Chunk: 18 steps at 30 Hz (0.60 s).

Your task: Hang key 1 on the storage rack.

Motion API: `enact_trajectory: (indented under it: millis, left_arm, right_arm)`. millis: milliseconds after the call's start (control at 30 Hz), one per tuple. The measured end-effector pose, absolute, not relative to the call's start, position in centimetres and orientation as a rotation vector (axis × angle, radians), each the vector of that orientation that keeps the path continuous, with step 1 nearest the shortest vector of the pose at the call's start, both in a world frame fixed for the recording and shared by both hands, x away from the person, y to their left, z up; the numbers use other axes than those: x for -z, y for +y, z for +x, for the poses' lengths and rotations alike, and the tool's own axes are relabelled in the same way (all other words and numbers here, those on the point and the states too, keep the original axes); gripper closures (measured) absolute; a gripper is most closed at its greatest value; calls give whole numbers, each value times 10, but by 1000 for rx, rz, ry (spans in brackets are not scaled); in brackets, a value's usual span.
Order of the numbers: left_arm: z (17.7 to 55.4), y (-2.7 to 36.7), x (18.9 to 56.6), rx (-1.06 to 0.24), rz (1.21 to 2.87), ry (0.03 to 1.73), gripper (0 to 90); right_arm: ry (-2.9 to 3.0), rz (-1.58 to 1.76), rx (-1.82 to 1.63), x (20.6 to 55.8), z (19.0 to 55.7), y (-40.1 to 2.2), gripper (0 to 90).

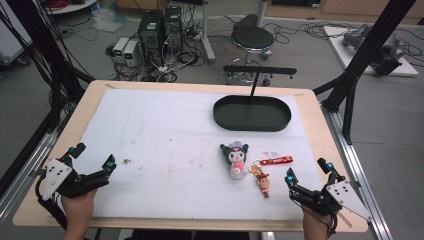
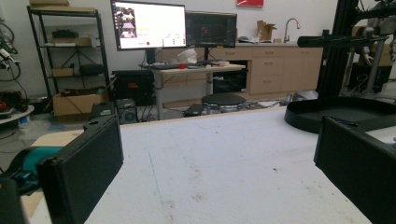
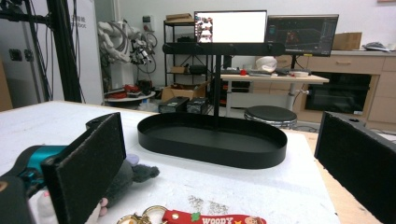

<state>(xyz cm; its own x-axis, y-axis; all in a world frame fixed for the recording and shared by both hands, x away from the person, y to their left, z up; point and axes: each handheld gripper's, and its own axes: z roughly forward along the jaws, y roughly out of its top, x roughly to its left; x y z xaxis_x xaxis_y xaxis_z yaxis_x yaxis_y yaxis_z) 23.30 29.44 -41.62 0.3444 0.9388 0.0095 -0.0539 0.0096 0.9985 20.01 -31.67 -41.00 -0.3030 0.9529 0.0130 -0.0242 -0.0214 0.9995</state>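
keychain (image 1: 263,176) lies on the counter (image 1: 150,145) beside the plush toy (image 1: 235,159), just ahead of the right tool (image 1: 306,175), jaws wide, empty; left tool (image 1: 92,160) gapes too. a careless grab could snag the toy.

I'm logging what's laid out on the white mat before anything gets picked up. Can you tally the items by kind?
Plush keychain toys: 1, a dark-haired plush doll
Figure keychains: 1, a cowboy figure with a red strap
Black oval trays with a hanger bar: 1, the tray
Total: 3
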Motion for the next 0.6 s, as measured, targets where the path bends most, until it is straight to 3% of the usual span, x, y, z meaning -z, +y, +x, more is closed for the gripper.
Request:
enact_trajectory:
  millis: [600]
  left_arm:
    - [233,294,416,-974,1319,908,18]
  right_arm:
    - [1434,1063,-1450,402,198,-308,11]
